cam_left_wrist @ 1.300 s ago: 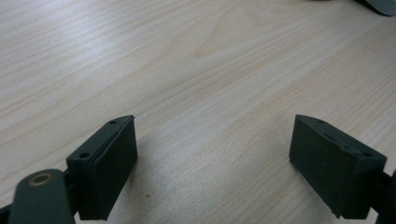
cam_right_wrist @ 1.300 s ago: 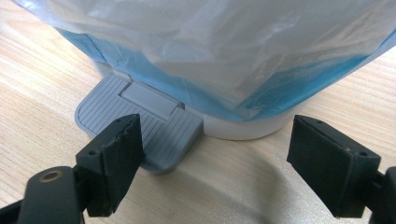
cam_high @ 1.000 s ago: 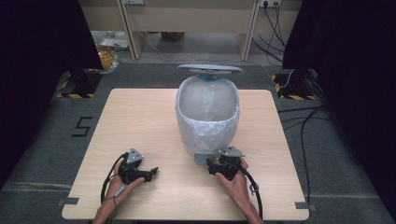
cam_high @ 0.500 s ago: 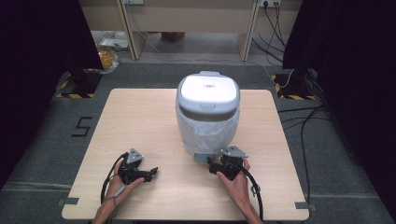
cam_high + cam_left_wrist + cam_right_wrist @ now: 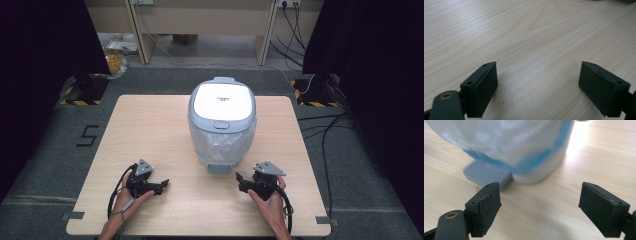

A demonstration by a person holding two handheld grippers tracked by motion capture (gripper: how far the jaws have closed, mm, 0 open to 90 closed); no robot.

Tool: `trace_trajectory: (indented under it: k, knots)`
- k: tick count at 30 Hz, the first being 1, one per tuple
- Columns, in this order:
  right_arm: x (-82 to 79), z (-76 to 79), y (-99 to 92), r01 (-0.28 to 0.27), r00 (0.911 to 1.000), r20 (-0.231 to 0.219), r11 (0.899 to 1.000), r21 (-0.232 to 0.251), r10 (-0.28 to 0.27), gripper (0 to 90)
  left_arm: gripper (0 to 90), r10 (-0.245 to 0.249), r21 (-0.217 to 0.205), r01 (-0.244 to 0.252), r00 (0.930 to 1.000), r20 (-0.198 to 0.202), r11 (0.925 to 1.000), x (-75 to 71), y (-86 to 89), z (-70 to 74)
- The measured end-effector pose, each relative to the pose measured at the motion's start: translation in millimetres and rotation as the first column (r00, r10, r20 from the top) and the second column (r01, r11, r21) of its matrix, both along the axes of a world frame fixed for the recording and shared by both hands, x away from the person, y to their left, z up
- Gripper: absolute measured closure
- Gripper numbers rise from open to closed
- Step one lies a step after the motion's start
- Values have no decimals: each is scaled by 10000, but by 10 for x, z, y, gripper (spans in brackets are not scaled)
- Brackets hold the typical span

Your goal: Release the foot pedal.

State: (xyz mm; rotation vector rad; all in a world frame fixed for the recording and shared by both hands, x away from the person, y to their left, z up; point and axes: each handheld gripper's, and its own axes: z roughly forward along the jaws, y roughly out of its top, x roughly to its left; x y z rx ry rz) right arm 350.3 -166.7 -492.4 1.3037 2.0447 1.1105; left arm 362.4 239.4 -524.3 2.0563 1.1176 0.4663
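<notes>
A small grey pedal bin (image 5: 222,131) with a clear liner stands mid-table, its white lid (image 5: 222,102) down. Its grey pedal (image 5: 218,169) juts toward me at the base. My right gripper (image 5: 239,180) rests on the table just right of the pedal, open and empty, apart from it. In the right gripper view the right gripper (image 5: 540,195) faces the bin's base (image 5: 541,170) and the pedal (image 5: 486,175), both blurred. My left gripper (image 5: 163,185) lies near the front left of the table, open. The left gripper (image 5: 539,75) has bare wood between its jaws.
The wooden table (image 5: 150,130) sits on grey carpet. A taped "5" (image 5: 88,136) marks the floor at left. Cables (image 5: 325,125) run over the floor at right. A yellow bag (image 5: 116,61) lies at the back left, by desk legs.
The bin's lid, up a second ago, has dropped shut. My right gripper has drawn back from the pedal, toward me and to the right. The left gripper has stayed put.
</notes>
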Motion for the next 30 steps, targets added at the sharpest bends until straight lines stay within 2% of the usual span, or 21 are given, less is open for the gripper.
trace_trajectory:
  k: [6,16,24,25,30]
  knots:
    - [-61,-89,-126,76,9997,-243,9998,-196,-80,173,148,0,2,0,10000,0,10000,0,0,0]
    - [-179,-136,-225,2,9993,-370,9992,-392,-16,173,148,6,-3,-6,10000,1,10000,-1,0,0]
    - [-240,-230,-283,-129,9955,-943,9980,-624,70,172,149,5,-1,-5,10000,1,10000,-1,0,0]
    - [-238,-241,-288,-198,9934,-1145,9970,-743,112,167,149,18,-18,-18,10000,2,10000,-2,-1,0]
    - [-235,-250,-276,-327,9911,-1312,9952,-920,205,143,149,9,-1,-9,10000,-1,10000,-2,0,0]
